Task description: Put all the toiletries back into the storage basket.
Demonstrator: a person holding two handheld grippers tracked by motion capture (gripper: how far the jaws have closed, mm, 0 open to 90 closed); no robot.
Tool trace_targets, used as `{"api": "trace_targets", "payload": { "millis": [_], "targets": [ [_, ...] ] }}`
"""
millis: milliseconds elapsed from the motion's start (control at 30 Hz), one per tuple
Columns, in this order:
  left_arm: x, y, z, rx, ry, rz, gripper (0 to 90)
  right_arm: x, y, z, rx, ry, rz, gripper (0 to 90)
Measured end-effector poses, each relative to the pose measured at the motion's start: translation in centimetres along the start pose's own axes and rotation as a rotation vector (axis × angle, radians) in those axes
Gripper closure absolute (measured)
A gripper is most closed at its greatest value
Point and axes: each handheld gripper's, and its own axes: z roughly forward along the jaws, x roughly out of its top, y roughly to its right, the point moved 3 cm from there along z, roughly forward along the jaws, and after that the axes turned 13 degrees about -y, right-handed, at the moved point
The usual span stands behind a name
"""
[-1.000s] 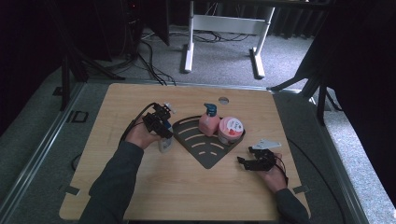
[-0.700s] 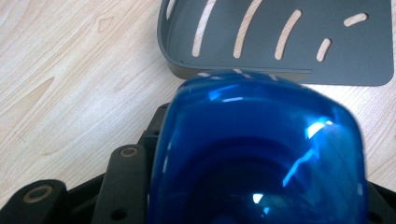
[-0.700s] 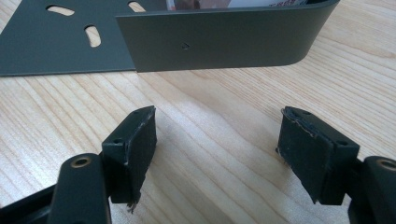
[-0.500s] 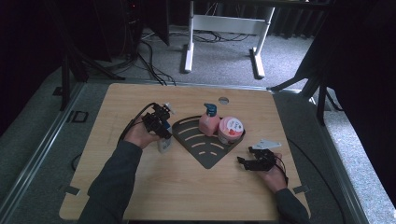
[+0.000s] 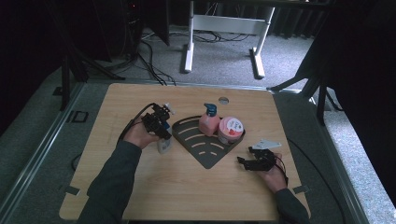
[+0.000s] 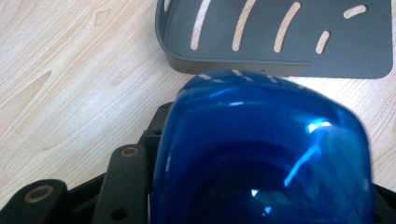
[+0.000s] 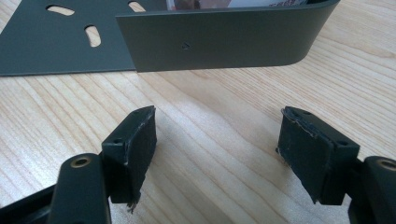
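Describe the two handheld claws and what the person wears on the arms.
Both are black two-jaw tools. The left claw trails a black cable that loops out beside the hand. The right claw carries a pale grey three-cornered plate on top and its own black cable. In the right gripper view its pads are flat, dark rubber blocks with frayed edges, fixed by brass-coloured rivets. The person wears dark grey long sleeves.

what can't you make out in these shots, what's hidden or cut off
- Left gripper, high view: hand and gripper body cover most of the bottle it holds.
- Left gripper view: the bottle's blue cap hides the jaws' pads.
- Right gripper view: the tray wall hides the pink jar and pump bottle.
- Jar lid print, high view: too small to read.
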Motion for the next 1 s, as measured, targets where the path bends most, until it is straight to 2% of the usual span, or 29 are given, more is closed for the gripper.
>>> {"api": "trace_targets", "payload": {
  "millis": [367, 667, 833, 1000],
  "targets": [
    [0.0, 0.4, -0.1, 0.027, -0.004, 0.022, 55.1, 0.0, 0.0, 0.0, 0.0, 0.0, 0.0, 27.8],
    [-0.2, 0.7, -0.1, 0.026, 0.0, 0.045, 55.5, 0.0, 0.0, 0.0, 0.001, 0.0, 0.001, 27.8],
    [-0.3, 1.3, -0.2, 0.025, -0.005, 0.076, 55.5, 0.0, 0.0, 0.0, 0.001, 0.0, 0.0, 27.8],
    [-0.4, 1.9, -0.2, 0.018, 0.004, 0.087, 55.6, 0.0, 0.0, 0.0, 0.001, 0.0, 0.0, 27.8]
  ]
}}
